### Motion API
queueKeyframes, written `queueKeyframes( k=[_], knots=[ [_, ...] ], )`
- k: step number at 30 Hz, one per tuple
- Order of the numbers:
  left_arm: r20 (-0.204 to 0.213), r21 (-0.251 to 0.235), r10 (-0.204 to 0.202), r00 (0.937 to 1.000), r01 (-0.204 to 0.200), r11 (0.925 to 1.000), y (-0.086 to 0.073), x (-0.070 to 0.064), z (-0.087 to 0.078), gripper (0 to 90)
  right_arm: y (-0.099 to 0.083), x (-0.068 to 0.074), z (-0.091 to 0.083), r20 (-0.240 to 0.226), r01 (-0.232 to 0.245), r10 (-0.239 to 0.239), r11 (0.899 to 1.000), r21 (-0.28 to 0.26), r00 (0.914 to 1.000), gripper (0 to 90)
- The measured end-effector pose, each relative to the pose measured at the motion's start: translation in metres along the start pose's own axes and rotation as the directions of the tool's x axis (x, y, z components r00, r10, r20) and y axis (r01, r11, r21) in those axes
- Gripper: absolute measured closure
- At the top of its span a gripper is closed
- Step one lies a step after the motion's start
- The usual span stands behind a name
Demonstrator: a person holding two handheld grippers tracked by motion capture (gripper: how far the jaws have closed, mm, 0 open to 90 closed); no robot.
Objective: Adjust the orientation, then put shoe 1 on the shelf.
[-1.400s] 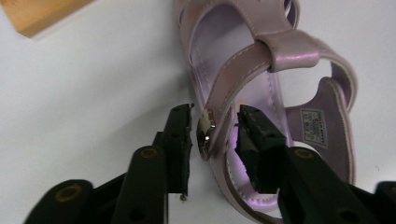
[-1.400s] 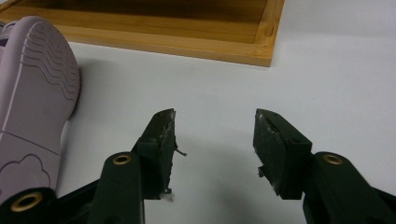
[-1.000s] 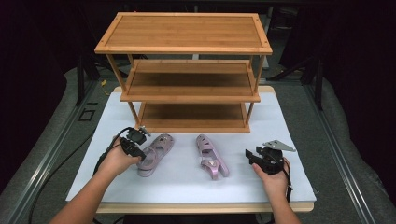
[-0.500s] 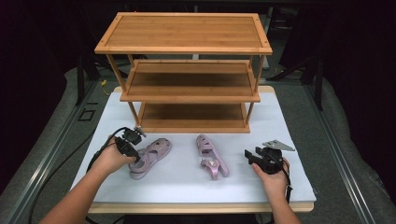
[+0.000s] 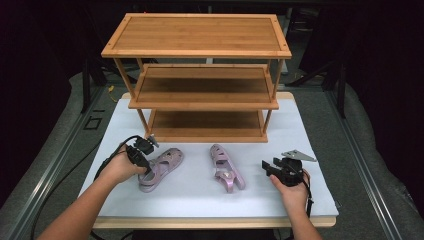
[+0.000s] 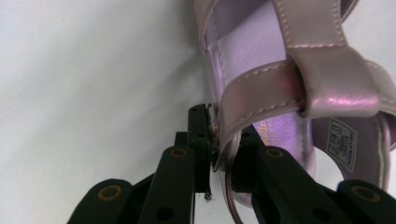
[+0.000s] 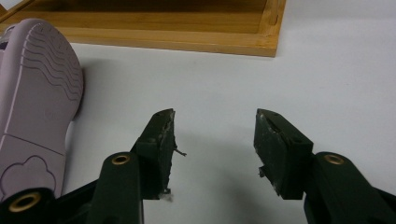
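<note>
The left tongs pinch the heel strap of the left pale lilac, glossy synthetic sandal, which lies on the white worktop in front of the three-tier bamboo shoe rack. The sandal looks light, its strap soft and rather slick, so a hold near the strap's root seems safer. The right tongs stand wide and empty beside the second lilac sandal, tipped on its side.
</note>
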State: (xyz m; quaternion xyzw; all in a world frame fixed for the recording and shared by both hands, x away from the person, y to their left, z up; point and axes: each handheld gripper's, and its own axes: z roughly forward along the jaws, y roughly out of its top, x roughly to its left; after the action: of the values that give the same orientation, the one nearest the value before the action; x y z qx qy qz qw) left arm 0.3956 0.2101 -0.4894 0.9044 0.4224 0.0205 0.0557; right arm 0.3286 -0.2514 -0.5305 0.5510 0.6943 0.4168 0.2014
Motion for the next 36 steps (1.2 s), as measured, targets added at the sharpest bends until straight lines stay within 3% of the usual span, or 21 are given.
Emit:
queueKeyframes(
  k=[4, 8, 16, 20, 22, 24, 27, 28, 29, 31, 33, 34, 35, 36],
  knots=[
    [0.008, 0.009, -0.006, 1.0000, 0.005, 0.9999, 0.001, 0.001, 0.000, 82.1, 0.000, 0.000, 0.001, 0.000, -0.003, 0.003, 1.000, 0.002, 1.0000, 48.1],
    [-0.001, 0.011, 0.015, 0.9999, -0.015, 0.9998, 0.002, -0.001, 0.000, 82.2, 0.000, -0.001, 0.000, -0.001, -0.007, 0.007, 1.000, -0.004, 1.0000, 48.1],
    [0.023, -0.021, 0.014, 0.9996, -0.013, 0.9997, -0.002, 0.001, -0.003, 82.5, 0.000, -0.002, -0.001, 0.000, -0.011, 0.011, 1.000, -0.001, 0.9999, 48.1],
    [0.031, -0.070, -0.011, 0.9995, 0.013, 0.9975, -0.007, 0.002, -0.008, 82.6, -0.001, -0.002, 0.000, -0.001, -0.018, 0.018, 1.000, -0.006, 0.9998, 48.1],
    [0.061, -0.121, -0.034, 0.9976, 0.042, 0.9918, -0.012, 0.006, -0.013, 82.6, -0.001, -0.002, -0.001, -0.005, -0.020, 0.020, 1.000, -0.006, 0.9998, 48.1],
    [0.061, -0.154, -0.038, 0.9974, 0.047, 0.9869, -0.016, 0.009, -0.017, 82.6, 0.000, -0.003, -0.001, -0.003, -0.023, 0.023, 1.000, -0.011, 0.9997, 48.1],
    [0.074, -0.216, -0.055, 0.9957, 0.070, 0.9740, -0.022, 0.008, -0.022, 82.7, 0.000, -0.003, -0.002, 0.001, -0.027, 0.027, 1.000, -0.013, 0.9996, 48.1],
    [0.074, -0.216, -0.055, 0.9957, 0.070, 0.9740, -0.022, 0.008, -0.022, 82.7, 0.000, -0.003, -0.002, 0.001, -0.027, 0.027, 1.000, -0.013, 0.9996, 48.1],
    [0.102, -0.268, -0.066, 0.9926, 0.092, 0.9590, -0.026, 0.007, -0.024, 82.6, 0.000, -0.003, -0.002, 0.003, -0.027, 0.027, 0.999, -0.017, 0.9996, 48.1],
    [0.114, -0.315, -0.076, 0.9906, 0.109, 0.9430, -0.031, 0.007, -0.028, 82.7, 0.000, -0.002, -0.002, 0.002, -0.024, 0.024, 1.000, -0.016, 0.9997, 48.1],
    [0.123, -0.375, -0.088, 0.9885, 0.128, 0.9183, -0.036, 0.005, -0.031, 82.7, 0.000, -0.003, -0.002, -0.001, -0.027, 0.027, 1.000, -0.015, 0.9996, 48.1],
    [0.123, -0.375, -0.088, 0.9885, 0.128, 0.9183, -0.036, 0.005, -0.031, 82.7, 0.000, -0.003, -0.002, -0.001, -0.027, 0.027, 1.000, -0.015, 0.9996, 48.1],
    [0.142, -0.432, -0.099, 0.9848, 0.152, 0.8892, -0.041, 0.004, -0.035, 82.7, 0.000, -0.003, -0.002, -0.001, -0.027, 0.027, 0.999, -0.017, 0.9996, 48.2],
    [0.142, -0.432, -0.099, 0.9848, 0.152, 0.8892, -0.041, 0.004, -0.035, 82.6, 0.000, -0.003, -0.002, -0.001, -0.027, 0.027, 0.999, -0.017, 0.9996, 48.2]
  ],
)
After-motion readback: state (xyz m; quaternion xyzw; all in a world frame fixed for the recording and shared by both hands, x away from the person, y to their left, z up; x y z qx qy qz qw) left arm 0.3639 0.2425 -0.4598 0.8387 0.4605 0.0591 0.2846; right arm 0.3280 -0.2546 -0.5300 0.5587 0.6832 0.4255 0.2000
